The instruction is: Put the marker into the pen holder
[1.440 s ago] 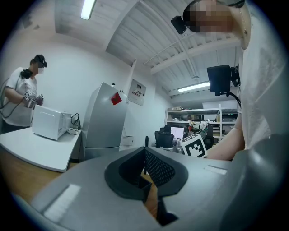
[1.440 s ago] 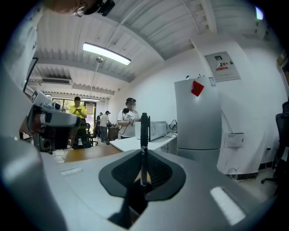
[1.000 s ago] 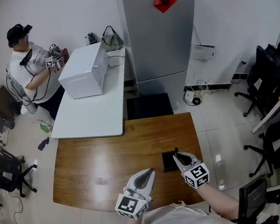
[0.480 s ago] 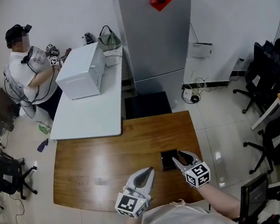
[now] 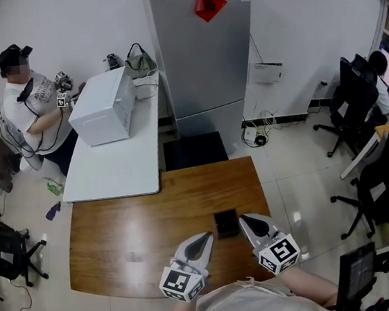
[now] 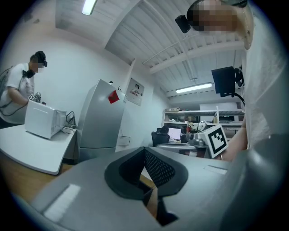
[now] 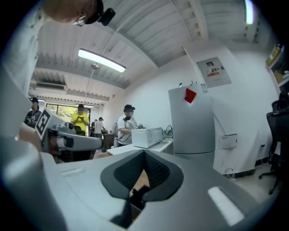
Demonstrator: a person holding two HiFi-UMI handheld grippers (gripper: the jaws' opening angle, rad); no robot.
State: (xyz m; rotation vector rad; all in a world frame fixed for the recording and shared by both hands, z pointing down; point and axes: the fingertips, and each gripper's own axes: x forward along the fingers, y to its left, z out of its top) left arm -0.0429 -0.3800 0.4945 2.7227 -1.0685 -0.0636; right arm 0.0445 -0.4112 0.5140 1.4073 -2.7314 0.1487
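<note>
Two grippers, both empty. The left gripper [image 5: 205,239] sits at 8 o'clock of the pen holder [image 5: 226,223], jaws pressed together on nothing. The right gripper [image 5: 246,221] is at 3 o'clock of it, tips just beside its wall, jaws closing fully onto each other with nothing between the pads. The holder stands on the wooden table [image 5: 132,221], towards the edge nearest the person. No view shows the marker; my guess is it's already inside the holder, but the head view is too small to see into it. Risk: the right tips are so near the holder that a sideways swing could tip or shove it and spill whatever's inside. Both gripper views look out over the room. The right one shows only a dark scrap through the jaw cutout, possibly the holder, can't confirm.
</note>
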